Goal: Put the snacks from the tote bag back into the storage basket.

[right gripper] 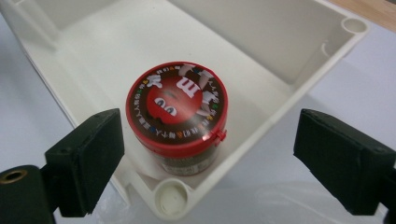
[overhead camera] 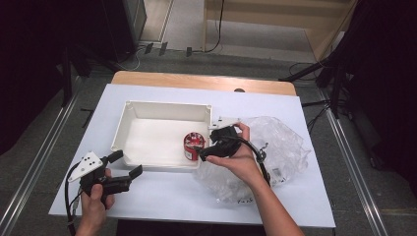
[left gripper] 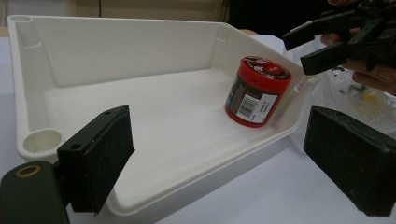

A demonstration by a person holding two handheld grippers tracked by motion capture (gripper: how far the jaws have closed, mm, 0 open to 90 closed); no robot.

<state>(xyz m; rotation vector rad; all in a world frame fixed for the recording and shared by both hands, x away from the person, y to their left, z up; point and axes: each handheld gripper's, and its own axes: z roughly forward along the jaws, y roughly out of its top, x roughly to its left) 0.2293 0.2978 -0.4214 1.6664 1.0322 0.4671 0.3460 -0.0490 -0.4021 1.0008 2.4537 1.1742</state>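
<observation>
Red candy tub [right gripper: 180,128] set upright in the white tray's [overhead camera: 129,129] near right corner.

Right gripper [overhead camera: 200,150] spread wide, empty, just beside the tub, apparently after release; left gripper [overhead camera: 129,164] open, idle, empty, off the tray's front edge; clear plastic bag [overhead camera: 278,142] alongside.

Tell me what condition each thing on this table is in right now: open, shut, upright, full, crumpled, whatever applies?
Red candy tub: upright, lid shut, standing in a corner of the tray, touched by nothing.
White tray: right way up, holding just the tub.
Clear plastic bag: crumpled, lying beside the tray.
Right gripper: open, jaws apart beside the tub, holding nothing.
Left gripper: open, empty, near the tray's front edge.
</observation>
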